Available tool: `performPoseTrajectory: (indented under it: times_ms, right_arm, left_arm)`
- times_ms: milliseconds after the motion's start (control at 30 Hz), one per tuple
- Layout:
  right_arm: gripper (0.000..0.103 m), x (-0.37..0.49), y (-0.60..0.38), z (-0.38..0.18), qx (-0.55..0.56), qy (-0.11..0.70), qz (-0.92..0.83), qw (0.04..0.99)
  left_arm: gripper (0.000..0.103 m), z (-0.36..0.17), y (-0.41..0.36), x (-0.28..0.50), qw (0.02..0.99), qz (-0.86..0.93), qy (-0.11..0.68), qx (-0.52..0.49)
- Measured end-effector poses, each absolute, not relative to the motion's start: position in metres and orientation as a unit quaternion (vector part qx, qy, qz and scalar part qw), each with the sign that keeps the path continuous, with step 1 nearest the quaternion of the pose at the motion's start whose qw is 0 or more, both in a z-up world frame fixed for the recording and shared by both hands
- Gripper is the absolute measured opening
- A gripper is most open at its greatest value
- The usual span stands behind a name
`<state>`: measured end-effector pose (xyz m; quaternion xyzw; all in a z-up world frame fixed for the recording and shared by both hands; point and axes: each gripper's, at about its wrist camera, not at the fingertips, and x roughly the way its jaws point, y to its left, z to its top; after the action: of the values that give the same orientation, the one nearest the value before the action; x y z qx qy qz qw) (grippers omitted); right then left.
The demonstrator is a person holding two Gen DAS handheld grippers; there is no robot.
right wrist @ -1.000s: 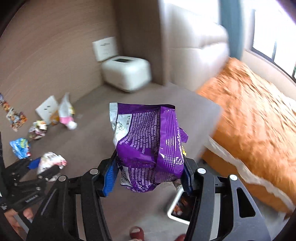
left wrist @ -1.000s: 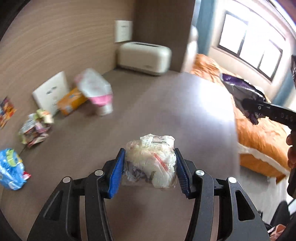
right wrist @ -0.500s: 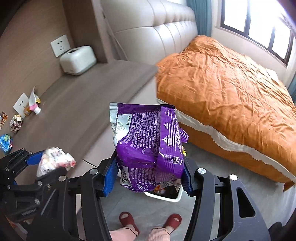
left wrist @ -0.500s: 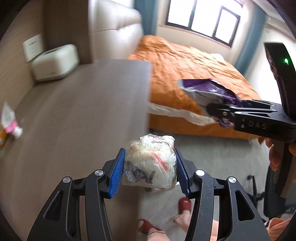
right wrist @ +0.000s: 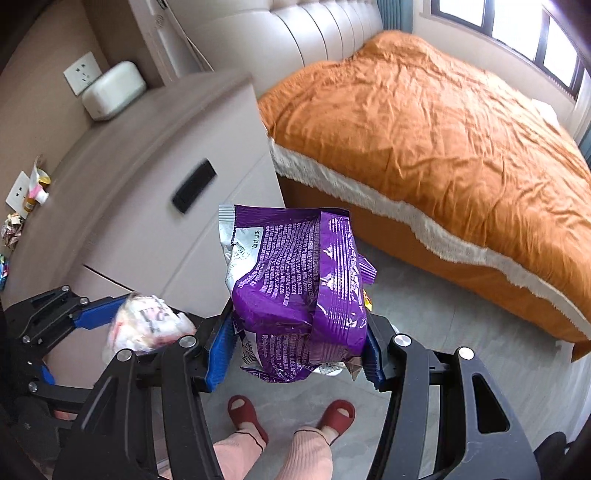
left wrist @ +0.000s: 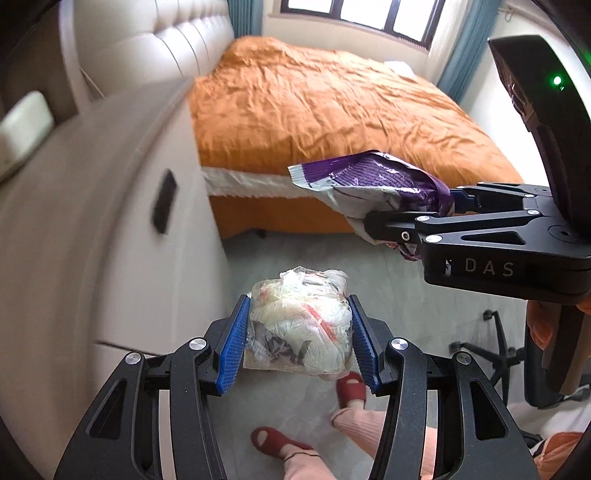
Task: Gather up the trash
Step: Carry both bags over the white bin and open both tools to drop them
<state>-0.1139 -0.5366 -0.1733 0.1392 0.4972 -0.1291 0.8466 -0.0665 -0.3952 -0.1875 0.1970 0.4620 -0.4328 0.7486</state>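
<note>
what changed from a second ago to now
Both grippers swung away from the countertop, out over the floor beside the bed, now pointing down at the person's red slippers. Nothing was grabbed or released: left gripper keeps the crumpled white wrapper, right gripper the purple snack bag.

Upper right of the right wrist view, a bed under a crumpled orange cover (right wrist: 443, 140), cream padded headboard (right wrist: 314, 33) behind it. A beige cabinet (right wrist: 140, 177) fills the left, a white rounded box (right wrist: 112, 90) on top. Bottom centre, red slippers (right wrist: 243, 411) on grey floor.
</note>
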Motion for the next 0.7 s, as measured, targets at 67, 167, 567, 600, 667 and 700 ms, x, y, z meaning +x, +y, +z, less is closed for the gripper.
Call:
performPoseTrajectory:
  times_ms: [67,167,567,600,667,700]
  right_arm:
    - [0.058,-0.113,-0.546,-0.190,0.145,0.506,-0.126,0.841]
    - [0.058,-0.111,-0.555,-0.211,0.150,0.516,-0.123,0.835]
    - [0.058,-0.089,-0.590,-0.352,0.171,0.577,-0.092,0.793]
    - [0.058,-0.086,-0.593,-0.372,0.171,0.586,-0.092,0.787]
    - [0.058,-0.080,-0.597,-0.398,0.171,0.593,-0.090,0.781]
    - [0.058,-0.077,-0.599,-0.412,0.170,0.597,-0.089,0.779]
  left_arm:
    - [0.051,-0.204,-0.404,-0.066,0.744,-0.431,0.469,0.204]
    - [0.051,-0.235,-0.418,-0.064,0.732,-0.431,0.484,0.210]
    - [0.051,-0.375,-0.455,-0.038,0.698,-0.415,0.534,0.237]
    - [0.051,-0.391,-0.460,-0.037,0.692,-0.414,0.540,0.240]
    - [0.051,-0.422,-0.468,-0.034,0.683,-0.417,0.549,0.242]
    - [0.051,-0.436,-0.472,-0.032,0.678,-0.418,0.553,0.243]
